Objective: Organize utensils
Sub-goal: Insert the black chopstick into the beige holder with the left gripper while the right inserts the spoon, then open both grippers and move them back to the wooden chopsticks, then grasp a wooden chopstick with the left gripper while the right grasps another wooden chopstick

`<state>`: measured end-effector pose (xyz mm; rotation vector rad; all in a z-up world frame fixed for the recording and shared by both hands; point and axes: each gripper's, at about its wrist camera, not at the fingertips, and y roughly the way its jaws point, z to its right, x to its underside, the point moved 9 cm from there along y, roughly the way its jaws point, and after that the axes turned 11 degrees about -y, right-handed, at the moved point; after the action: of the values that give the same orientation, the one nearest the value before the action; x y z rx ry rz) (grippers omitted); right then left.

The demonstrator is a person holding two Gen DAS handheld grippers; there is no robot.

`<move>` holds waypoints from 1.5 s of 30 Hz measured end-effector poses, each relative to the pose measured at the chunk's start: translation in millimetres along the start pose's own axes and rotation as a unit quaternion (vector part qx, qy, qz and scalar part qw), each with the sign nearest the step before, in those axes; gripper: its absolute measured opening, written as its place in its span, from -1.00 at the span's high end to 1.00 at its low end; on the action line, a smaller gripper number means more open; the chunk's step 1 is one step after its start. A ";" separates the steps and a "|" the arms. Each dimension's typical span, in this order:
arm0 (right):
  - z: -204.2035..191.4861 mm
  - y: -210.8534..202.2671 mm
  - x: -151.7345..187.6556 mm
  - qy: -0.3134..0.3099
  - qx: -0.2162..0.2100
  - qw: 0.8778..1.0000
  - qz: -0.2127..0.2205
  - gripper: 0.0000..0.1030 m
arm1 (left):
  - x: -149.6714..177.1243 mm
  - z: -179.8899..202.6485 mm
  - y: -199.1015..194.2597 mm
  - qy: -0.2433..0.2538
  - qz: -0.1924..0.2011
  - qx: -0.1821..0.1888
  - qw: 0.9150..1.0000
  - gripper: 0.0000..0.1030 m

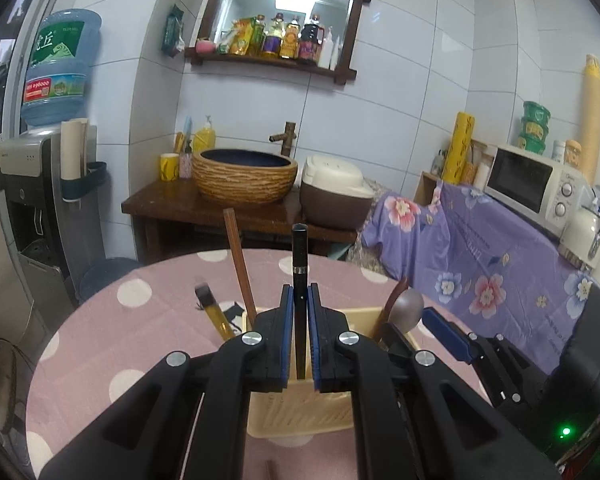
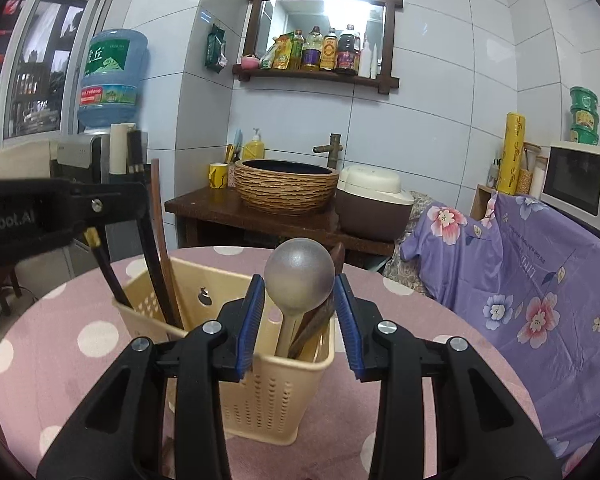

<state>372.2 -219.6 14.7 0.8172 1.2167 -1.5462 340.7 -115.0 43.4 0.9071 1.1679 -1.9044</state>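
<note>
While the left gripper [image 1: 300, 328] pinched a black chopstick [image 1: 300, 264] upright above the holder [image 1: 300, 412], right gripper [image 2: 300, 320] jaws stood partly open, flanking the spoon [image 2: 299, 276] at twelve o'clock; lowering the chopstick vertically suited best.

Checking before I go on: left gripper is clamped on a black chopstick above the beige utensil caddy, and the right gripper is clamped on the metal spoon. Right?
Not quite. The right wrist view shows the right gripper open around the metal spoon, pads clear. The left gripper does clamp the black chopstick above the beige utensil caddy.

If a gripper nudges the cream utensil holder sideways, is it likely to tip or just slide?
Probably tips before sliding much: the holder is tall, narrow, thin perforated plastic, so likely light. The metal spoon and chopsticks standing in it raise its weight. The polka-dot tablecloth may grip its base.
</note>
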 end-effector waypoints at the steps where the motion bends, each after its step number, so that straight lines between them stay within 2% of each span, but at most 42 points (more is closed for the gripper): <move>1: -0.6 -2.4 1.9 0.000 0.000 1.000 0.002 0.18 | 2.3 -0.2 -0.1 -0.001 -0.003 0.002 1.000 0.84; 4: 1.7 -12.5 5.8 0.007 0.000 1.000 0.004 0.09 | 0.8 -0.8 -8.3 -0.005 0.000 0.011 1.000 0.81; 5: 3.7 -17.8 6.6 0.009 0.001 1.000 0.005 -0.03 | 0.0 -0.3 -12.9 -0.003 0.001 0.014 1.000 0.76; 6: 5.2 -23.5 6.9 0.012 0.002 1.000 0.005 -0.08 | -0.1 0.2 -19.0 0.000 0.003 0.017 1.000 0.55; 7: 6.7 -31.6 8.5 0.016 0.000 1.000 0.006 -0.13 | 1.1 0.7 -24.1 0.003 0.004 0.016 1.000 0.24; 9: 5.6 -44.5 15.6 0.019 -0.010 1.000 -0.009 -0.13 | 7.4 -2.7 -41.4 0.010 0.013 0.012 1.000 -0.09; 11: 0.8 -58.5 31.0 0.016 -0.025 0.999 -0.039 -0.28 | 22.1 -8.5 -53.8 0.021 0.006 0.004 1.000 -0.14; 13: -7.1 -71.2 54.3 0.010 -0.034 0.996 -0.078 -0.30 | 48.5 -20.5 -61.5 0.026 -0.022 -0.007 0.999 -0.17; 16: -22.6 -85.5 95.1 0.013 -0.053 0.989 -0.136 -0.30 | 93.4 -44.3 -60.8 0.015 -0.082 -0.023 0.996 -0.17; 19: -46.8 -99.0 134.4 0.028 -0.087 0.978 -0.188 -0.30 | 130.8 -66.5 -60.6 -0.003 -0.118 -0.039 0.992 -0.17; 22: -66.2 -109.6 158.2 0.026 -0.095 0.973 -0.210 -0.30 | 158.7 -82.7 -60.2 -0.010 -0.145 -0.058 0.988 -0.13; 27: -65.9 -115.2 181.1 0.059 -0.086 0.968 -0.226 -0.30 | 179.1 -84.5 -60.3 -0.027 -0.177 -0.040 0.983 0.11; 32: -44.4 -118.0 187.6 0.088 -0.067 0.967 -0.230 -0.30 | 194.4 -57.9 -46.0 -0.015 -0.206 -0.009 0.978 0.32; 37: -31.0 -121.8 189.1 0.101 -0.060 0.966 -0.229 -0.30 | 216.1 -44.1 -33.0 -0.010 -0.238 -0.003 0.971 0.53; 41: -25.6 -122.1 192.2 0.112 -0.063 0.965 -0.227 -0.30 | 217.2 -47.6 -36.1 -0.024 -0.234 -0.004 0.972 0.54; 45: -29.8 -119.2 188.8 0.112 -0.074 0.966 -0.223 -0.30 | 209.6 -59.3 -37.2 -0.024 -0.227 -0.021 0.973 0.55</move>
<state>199.5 -240.1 -128.5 0.6593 1.7520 -1.7210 216.5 -91.9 -137.9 0.5988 1.4748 -2.2333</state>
